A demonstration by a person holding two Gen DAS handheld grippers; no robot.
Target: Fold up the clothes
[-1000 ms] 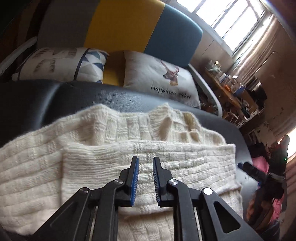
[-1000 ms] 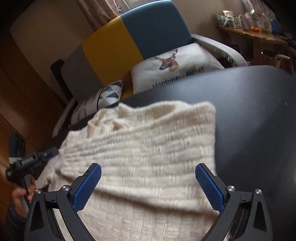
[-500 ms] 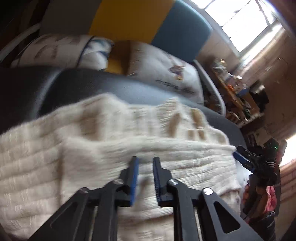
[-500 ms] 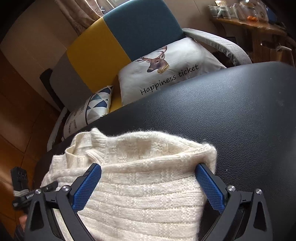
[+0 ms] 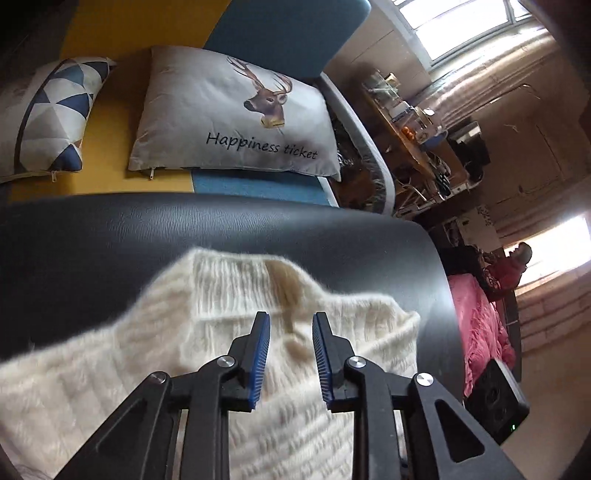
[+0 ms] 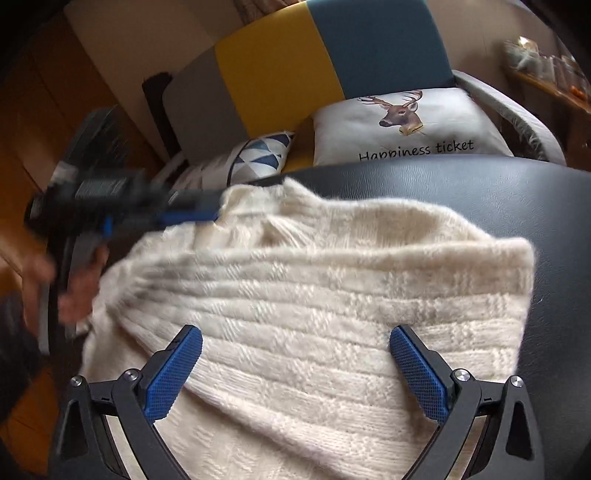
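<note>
Against the frames of a second ago, the left gripper [image 5: 291, 354] is seen to have been carried toward the neck end of the cream knitted sweater [image 5: 207, 354]: the collar [image 5: 258, 280], formerly well ahead of the tips, now lies just beyond them. Its jaws have just been opening; a gap is shown between the blue pads [image 5: 258, 360], with knit seen through it but not pressed by either pad. The deer cushion [image 5: 236, 114] is now seen far larger ahead of the tips than before.

The right gripper [image 6: 295, 369] is held wide open, as it was earlier, with the folded body of the sweater [image 6: 332, 302] spread between and ahead of its fingers [image 6: 417, 369]; no grip is made. The sweater's far right corner, which sat against the right finger half a second ago, now lies further ahead.

Only in the right wrist view is the left gripper [image 6: 207, 216] seen from outside, blurred, its tips at the collar, with the hand [image 6: 74, 291] holding it. Only in the left wrist view is a window [image 5: 461, 29] seen beyond the right of the tips. The sweater lies on the black padded surface [image 6: 517, 206] in both.
</note>
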